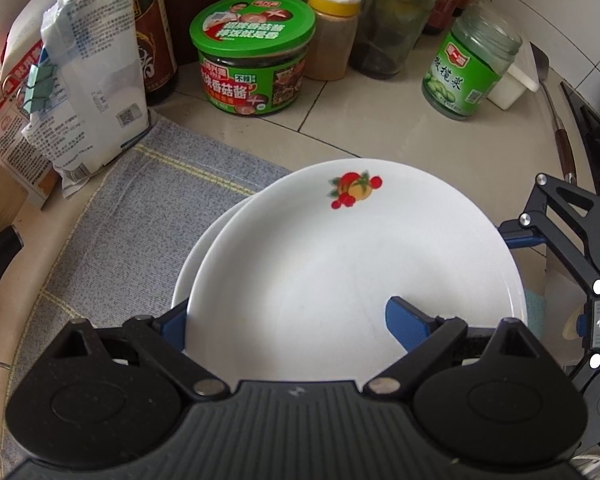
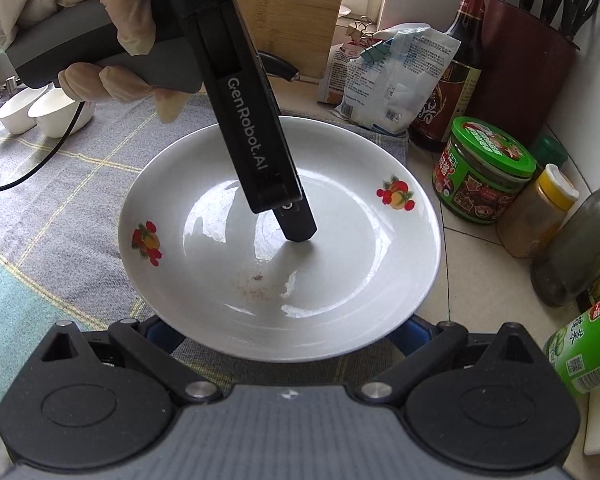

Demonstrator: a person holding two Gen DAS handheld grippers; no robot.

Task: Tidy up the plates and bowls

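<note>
The white plate (image 1: pixel 340 264) with a fruit print lies on another plate (image 1: pixel 192 264) whose rim shows at its nine o'clock edge, both on the grey checked cloth (image 1: pixel 140 200). The left gripper (image 1: pixel 296 324) has one blue finger lying over the plate's inside at five o'clock and the other under the rim at eight o'clock, so its jaws pinch the plate's edge. In the right wrist view the right gripper (image 2: pixel 284 334) sits at the plate's six o'clock rim, jaws spread wide with blue pads under the rim on either side. Small white bowls (image 2: pixel 40 112) stand at ten o'clock; a green-lidded jar (image 2: pixel 480 172) stands at two o'clock.
</note>
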